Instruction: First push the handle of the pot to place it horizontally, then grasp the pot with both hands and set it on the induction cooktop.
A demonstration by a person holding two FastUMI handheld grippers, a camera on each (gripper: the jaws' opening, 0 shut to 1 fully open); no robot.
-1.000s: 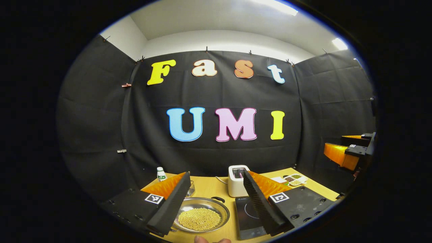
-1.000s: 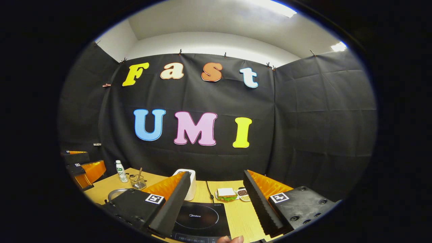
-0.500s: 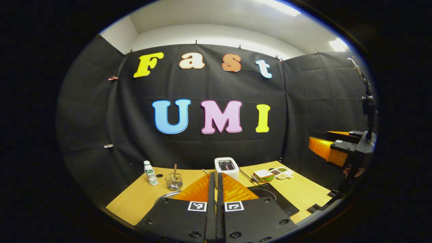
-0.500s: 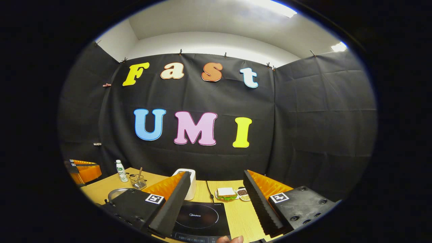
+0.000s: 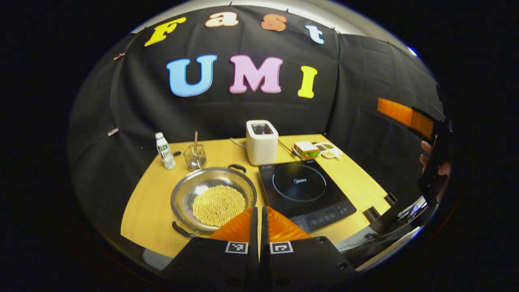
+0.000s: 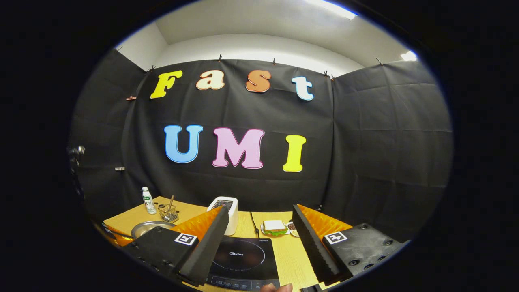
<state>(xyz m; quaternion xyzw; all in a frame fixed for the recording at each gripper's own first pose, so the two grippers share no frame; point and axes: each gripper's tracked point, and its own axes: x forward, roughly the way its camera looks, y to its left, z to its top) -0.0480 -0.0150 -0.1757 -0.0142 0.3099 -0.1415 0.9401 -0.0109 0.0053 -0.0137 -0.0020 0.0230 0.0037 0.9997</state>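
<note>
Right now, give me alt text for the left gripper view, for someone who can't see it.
The left gripper, fingers shut with nothing between them, points down at a steel pot of yellow beans beside a black induction cooktop on a wooden table. Behind them stand a white toaster, a small bottle and a sandwich plate.

Two-finger grippers, built alike. Left gripper [image 5: 259, 227]: black plastic bodies with round screw heads, a small square black-and-white marker on each half, ribbed orange wedges tapering toward 12 o'clock, thin black pads along the inner edges. Right gripper [image 6: 259, 243]: same black housings, screws and square markers, orange ribbed backing, long black fingers [image 6: 312, 245] with finely ridged faces. Again at 3 o'clock in the left gripper view, orange panel on black frame, hand [image 5: 429, 160] behind it.
</note>
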